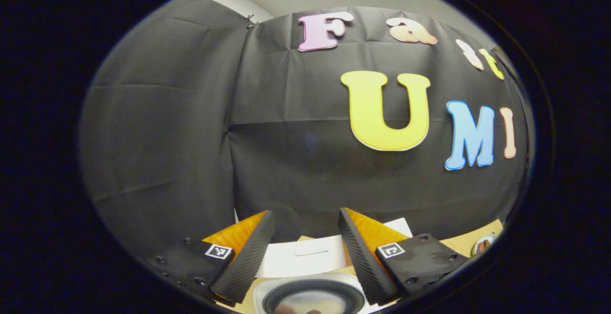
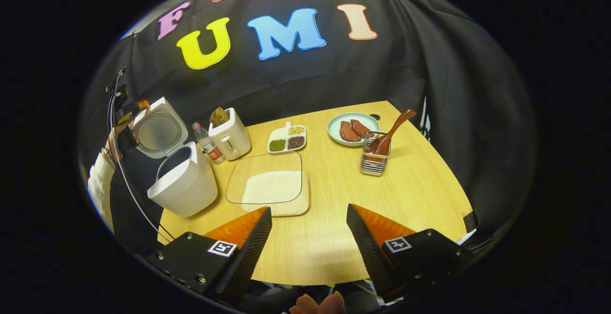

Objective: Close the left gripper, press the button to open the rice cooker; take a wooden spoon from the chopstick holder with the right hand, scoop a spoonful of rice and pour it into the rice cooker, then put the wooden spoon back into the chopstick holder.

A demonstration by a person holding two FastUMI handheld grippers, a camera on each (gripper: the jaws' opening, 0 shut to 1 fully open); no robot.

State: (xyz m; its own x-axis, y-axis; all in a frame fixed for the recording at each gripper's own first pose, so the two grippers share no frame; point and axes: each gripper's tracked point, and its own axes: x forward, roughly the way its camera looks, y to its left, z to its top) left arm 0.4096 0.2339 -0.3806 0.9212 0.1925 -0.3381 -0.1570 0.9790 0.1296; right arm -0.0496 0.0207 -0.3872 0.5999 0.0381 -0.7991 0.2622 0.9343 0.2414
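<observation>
The white rice cooker (image 2: 184, 183) stands at the table's left end with its lid (image 2: 160, 130) raised. In the left gripper view its open pot (image 1: 310, 297) lies just below my left gripper (image 1: 306, 214), whose fingers are open and hold nothing. Farther off in the right gripper view, that left gripper (image 2: 126, 113) is held beside the raised lid. A wooden spoon (image 2: 394, 128) stands in the wire chopstick holder (image 2: 374, 161) at the right. Rice fills a clear tray (image 2: 272, 185) in the middle. My right gripper (image 2: 309, 208) is open over the table's near edge, holding nothing.
A toaster (image 2: 230, 135) and a small bottle (image 2: 207, 144) stand behind the cooker. A divided dish of beans (image 2: 287, 140) and a plate of meat (image 2: 353, 130) sit at the back of the wooden table (image 2: 420, 185). A person's sleeve (image 2: 100, 180) is at the left.
</observation>
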